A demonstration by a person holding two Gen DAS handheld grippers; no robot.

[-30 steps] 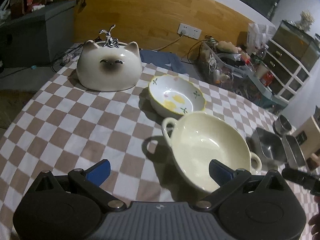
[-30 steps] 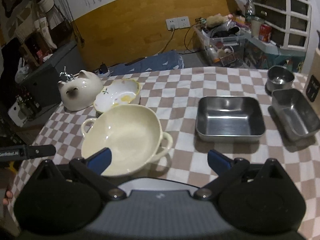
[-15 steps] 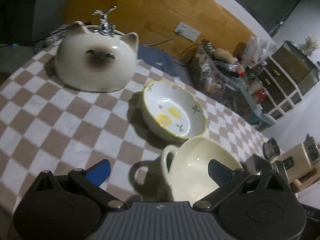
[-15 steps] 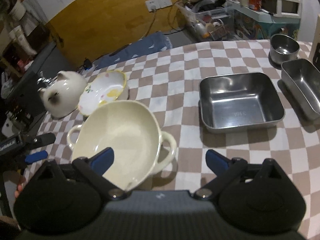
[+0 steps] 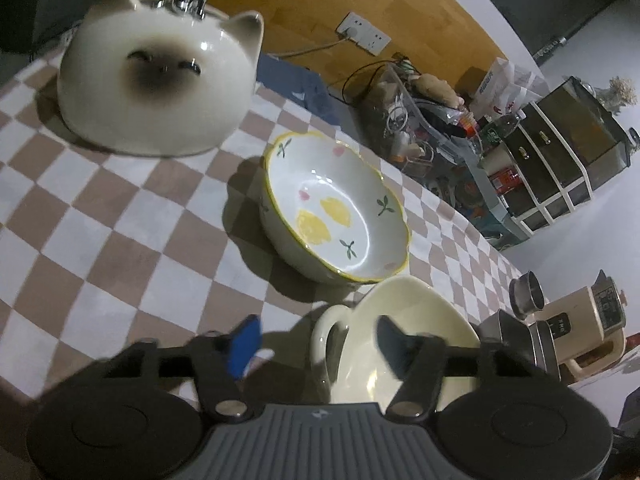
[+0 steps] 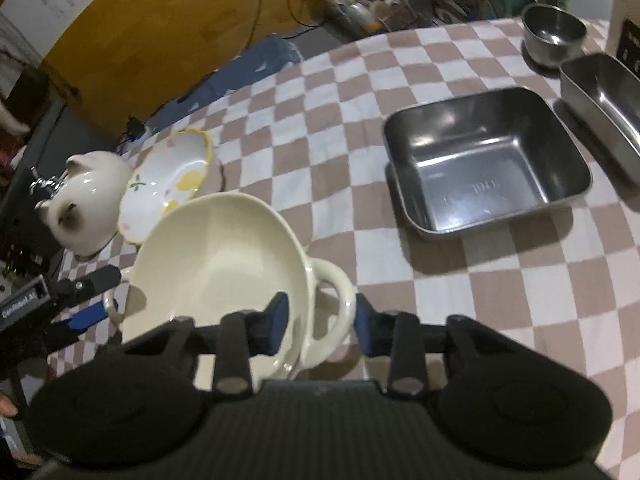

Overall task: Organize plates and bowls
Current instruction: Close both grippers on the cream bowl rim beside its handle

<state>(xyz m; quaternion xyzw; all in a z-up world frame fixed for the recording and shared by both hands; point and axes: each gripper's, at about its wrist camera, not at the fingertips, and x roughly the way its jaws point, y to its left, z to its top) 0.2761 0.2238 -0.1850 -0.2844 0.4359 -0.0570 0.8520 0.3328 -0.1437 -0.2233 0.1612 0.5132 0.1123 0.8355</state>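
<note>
The cream two-handled bowl point(image 6: 216, 264) sits on the checked worktop point(image 6: 460, 292) nearest us, just beside the flowered lemon bowl point(image 5: 334, 210), which in turn lies close to the cat-faced ceramic dish point(image 5: 160, 80) turned dome-up; we judge these three ceramics belong together, and that the cream bowl, being the widest, is meant either to receive the flowered one or to be carried off as the base of a stack; our right tongs point(image 6: 320, 326) straddle its right loop handle point(image 6: 334, 300), one blue pad inside the bowl's rim and the other outside the loop, the jaws narrow but with a sliver of gap showing, so we take them as closing rather than clamped; our left tongs point(image 5: 316, 340) stand likewise about the left handle point(image 5: 326, 334), one finger outside the loop and one over the bowl's inside, not visibly pressing; a handle at each side explains the two-handed approach, since a broad, heavy-looking bowl would tip if lifted from one ear; farther right, well apart from the ceramics, the square steel tray point(image 6: 486, 160), a narrower steel tray point(image 6: 604, 104) and a small steel bowl point(image 6: 554, 36) are grouped at the worktop's edge, metal apparently kept with metal.
</note>
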